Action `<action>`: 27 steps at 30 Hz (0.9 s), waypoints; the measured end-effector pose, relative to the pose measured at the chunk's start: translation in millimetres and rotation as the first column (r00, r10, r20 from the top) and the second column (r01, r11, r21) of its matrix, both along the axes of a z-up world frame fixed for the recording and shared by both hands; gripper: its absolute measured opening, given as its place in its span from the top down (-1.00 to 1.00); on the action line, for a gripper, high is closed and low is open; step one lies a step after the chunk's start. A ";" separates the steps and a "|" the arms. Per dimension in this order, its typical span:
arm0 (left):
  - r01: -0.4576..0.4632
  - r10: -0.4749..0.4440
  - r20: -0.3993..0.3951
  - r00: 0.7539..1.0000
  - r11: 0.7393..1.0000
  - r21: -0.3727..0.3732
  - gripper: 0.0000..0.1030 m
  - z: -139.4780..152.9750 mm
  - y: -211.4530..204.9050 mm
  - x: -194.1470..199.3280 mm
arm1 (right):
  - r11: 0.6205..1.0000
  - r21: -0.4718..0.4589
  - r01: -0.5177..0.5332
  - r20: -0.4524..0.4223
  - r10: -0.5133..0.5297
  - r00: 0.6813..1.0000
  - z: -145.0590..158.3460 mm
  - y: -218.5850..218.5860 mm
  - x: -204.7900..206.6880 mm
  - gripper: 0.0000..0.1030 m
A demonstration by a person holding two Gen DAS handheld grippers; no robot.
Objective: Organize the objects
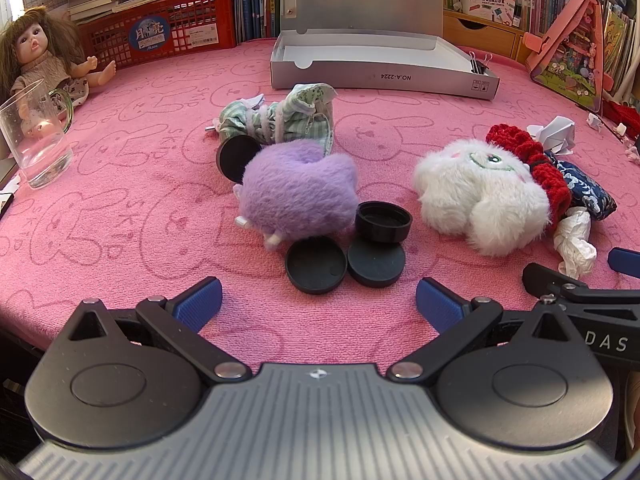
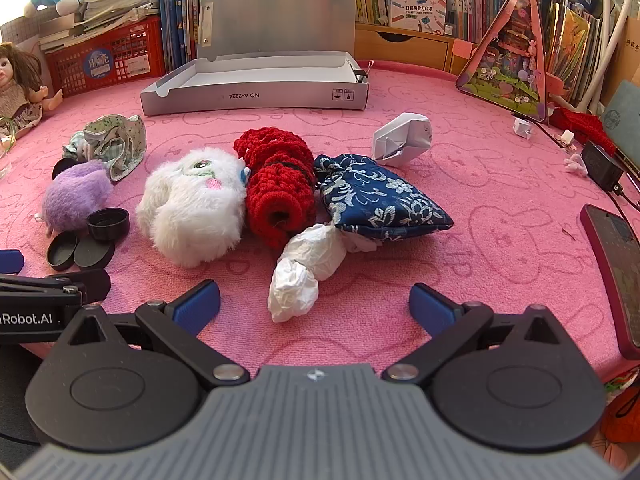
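Note:
My left gripper stands open above the pink cloth, nothing between its blue pads. Just ahead lie three black caps, a purple plush and a green fabric bundle. To the right sits a white plush against a red crochet piece. My right gripper is open too, with crumpled white paper lying just beyond its fingertips. Behind that are the white plush, the red crochet piece, a blue floral pouch and a folded paper shape. An open grey box stands at the back.
A doll and a glass mug sit far left, before a red crate. Books line the back. A pink triangular toy house, a black charger and a phone occupy the right side.

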State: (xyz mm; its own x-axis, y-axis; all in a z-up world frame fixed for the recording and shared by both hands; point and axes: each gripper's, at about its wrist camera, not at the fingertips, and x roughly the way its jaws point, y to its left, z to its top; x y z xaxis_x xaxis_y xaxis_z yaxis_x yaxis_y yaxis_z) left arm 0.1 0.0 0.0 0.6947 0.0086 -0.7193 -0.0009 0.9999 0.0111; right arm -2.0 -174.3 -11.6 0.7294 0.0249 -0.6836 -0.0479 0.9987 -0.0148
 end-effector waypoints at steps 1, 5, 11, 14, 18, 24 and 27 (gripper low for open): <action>0.000 0.000 0.000 1.000 1.000 0.000 -1.00 0.0 0.0 0.0 | 1.000 0.000 0.000 0.000 0.000 1.000 0.0 -0.1 0.0 -1.00; 0.000 0.000 0.000 1.000 1.000 0.000 -1.00 0.0 0.0 0.0 | 1.000 0.000 0.000 0.001 0.000 1.000 -0.2 -0.3 0.2 -1.00; 0.000 0.000 -0.001 1.000 1.000 0.000 -1.00 0.0 0.0 0.0 | 1.000 -0.001 -0.008 0.007 0.008 1.000 0.7 -2.8 -2.8 -1.00; 0.000 0.000 -0.001 1.000 1.000 0.000 -1.00 0.0 0.0 0.0 | 1.000 0.000 -0.015 0.023 0.015 1.000 -1.8 -1.5 -2.6 -1.00; 0.000 0.000 -0.001 1.000 1.000 0.000 -1.00 0.0 0.0 0.0 | 1.000 0.002 -0.018 0.036 0.018 0.999 -0.4 -3.2 -4.3 -1.00; -0.002 0.002 -0.004 1.000 1.000 -0.001 -1.00 0.2 0.0 0.5 | 1.000 0.003 -0.015 0.032 0.015 0.999 -1.2 -2.6 -2.5 -1.00; -0.002 0.002 -0.005 1.000 1.000 -0.001 -1.00 0.0 0.5 0.1 | 1.000 0.003 -0.015 0.033 0.015 0.999 -1.6 -2.3 -2.3 -1.00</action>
